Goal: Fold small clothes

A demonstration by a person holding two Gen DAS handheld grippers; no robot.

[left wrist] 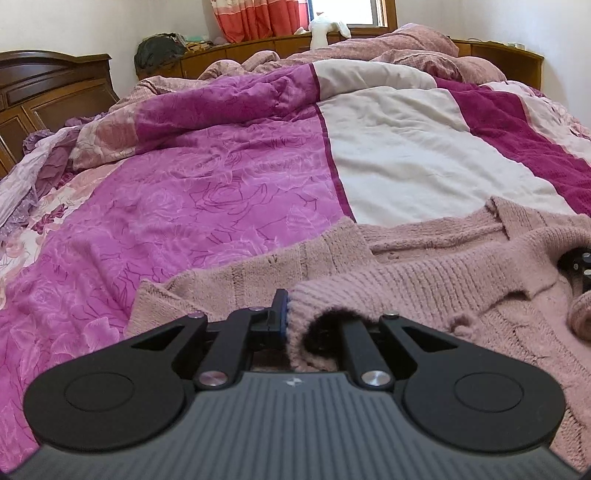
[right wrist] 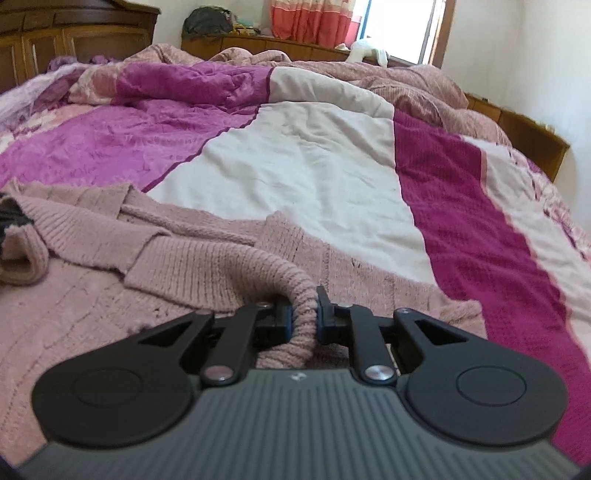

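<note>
Folding the pink sweater point(left wrist: 424, 280) on the quilt point(left wrist: 221, 192): we've got the left gripper point(left wrist: 286, 314) clamped on one ribbed cuff, right gripper point(right wrist: 303, 314) on the other, prob. laying sleeves inward. Next: set down, let go w/o bunching. Crumpled blanket point(right wrist: 406, 85) well apart.

White walls point(left wrist: 74, 26), wooden headboard point(left wrist: 44, 85), sunlit window point(right wrist: 402, 26), orange curtain point(left wrist: 258, 18).

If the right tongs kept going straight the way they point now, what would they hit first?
The right tongs, shut on a sweater cuff, point slightly down across it. They'd likely push into more sweater first, then the white quilt panel beyond, though depth is hard to judge.
</note>
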